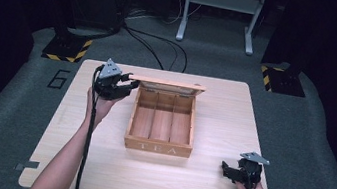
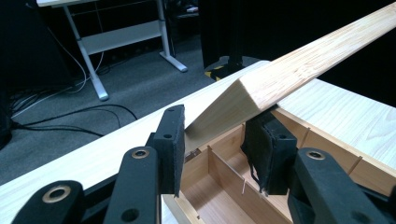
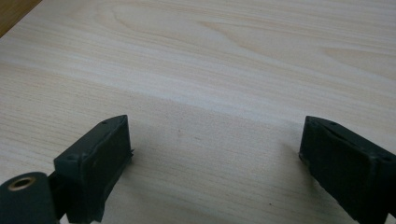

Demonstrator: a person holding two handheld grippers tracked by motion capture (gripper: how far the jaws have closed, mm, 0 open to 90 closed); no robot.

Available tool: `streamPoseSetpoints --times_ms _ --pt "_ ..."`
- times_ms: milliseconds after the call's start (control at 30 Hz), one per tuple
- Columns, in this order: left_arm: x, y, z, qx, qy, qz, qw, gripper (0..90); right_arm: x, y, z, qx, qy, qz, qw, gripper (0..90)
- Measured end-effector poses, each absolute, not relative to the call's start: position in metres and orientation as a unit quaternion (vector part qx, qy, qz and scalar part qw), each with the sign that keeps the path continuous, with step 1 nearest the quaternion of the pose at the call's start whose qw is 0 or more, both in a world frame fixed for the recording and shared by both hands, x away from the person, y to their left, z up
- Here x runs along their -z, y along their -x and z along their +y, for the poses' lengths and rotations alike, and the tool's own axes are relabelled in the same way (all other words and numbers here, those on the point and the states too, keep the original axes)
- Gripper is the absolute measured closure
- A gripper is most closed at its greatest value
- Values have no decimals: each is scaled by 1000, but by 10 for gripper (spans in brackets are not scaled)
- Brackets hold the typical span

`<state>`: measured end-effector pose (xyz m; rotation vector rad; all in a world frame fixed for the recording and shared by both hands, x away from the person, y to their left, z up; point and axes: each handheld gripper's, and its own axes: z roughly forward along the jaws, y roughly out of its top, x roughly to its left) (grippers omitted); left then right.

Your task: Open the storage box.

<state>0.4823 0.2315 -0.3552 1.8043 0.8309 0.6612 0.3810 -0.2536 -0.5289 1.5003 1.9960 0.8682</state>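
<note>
at the back left corner of the wooden tea box [image 1: 157, 146], the left gripper [image 1: 124, 86] has its jaws part open around the near corner of the raised lid [image 1: 168, 83]; in the left gripper view the lid [image 2: 289, 70] sits between the pads [image 2: 170, 140], with a little gap on each side. the box stands mid-table [image 1: 95, 164], its three compartments bare, "tea" on the front. near the table's right front corner, the right gripper [image 1: 232, 170] rests low with jaws spread wide, holding nothing, over bare wood [image 3: 210, 70].
</note>
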Motion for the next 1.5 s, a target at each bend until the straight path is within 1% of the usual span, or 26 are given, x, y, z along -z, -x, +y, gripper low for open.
streamPoseSetpoints --times_ms 1500 --pt "356 -481 231 -274 -746 343 501 589 529 -381 -253 -319 -552 731 246 84"
